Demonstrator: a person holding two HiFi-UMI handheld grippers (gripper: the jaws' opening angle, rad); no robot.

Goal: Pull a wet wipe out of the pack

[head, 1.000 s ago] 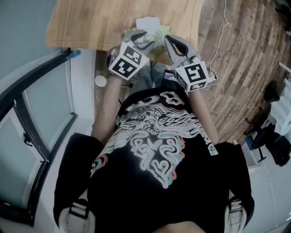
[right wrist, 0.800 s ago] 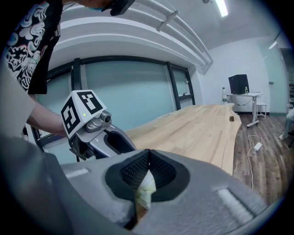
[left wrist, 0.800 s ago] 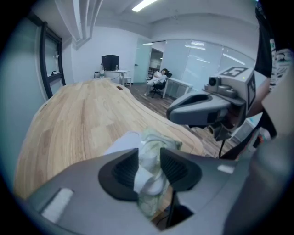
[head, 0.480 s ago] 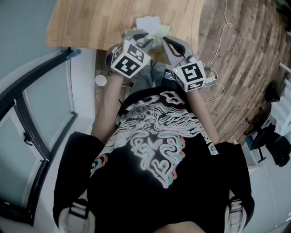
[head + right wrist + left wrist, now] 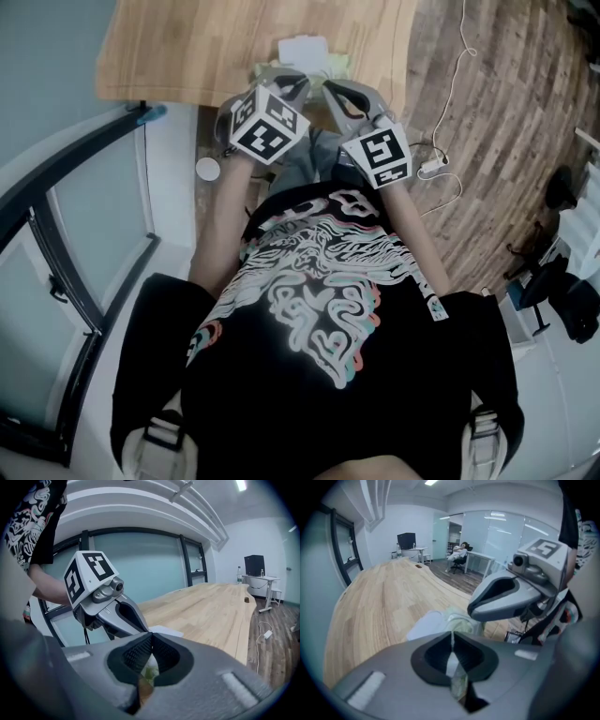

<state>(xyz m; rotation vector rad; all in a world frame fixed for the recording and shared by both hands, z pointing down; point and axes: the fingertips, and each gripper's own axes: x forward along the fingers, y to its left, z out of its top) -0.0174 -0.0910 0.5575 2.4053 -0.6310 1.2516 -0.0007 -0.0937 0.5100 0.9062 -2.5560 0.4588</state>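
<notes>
Wooden table (image 5: 187, 47); white cable (image 5: 432, 168) lying on plank floor (image 5: 506, 122).

Pack (image 5: 305, 49) is white-green, table (image 5: 187, 47) light wood, shirt (image 5: 328, 309) black with swirls.

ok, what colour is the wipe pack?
Pale green and white pack; left gripper view shows it best.

An office: glass partitions (image 5: 508, 531), a desk (image 5: 414, 551) with monitor (image 5: 406, 540), long wooden table (image 5: 379, 597).
</notes>
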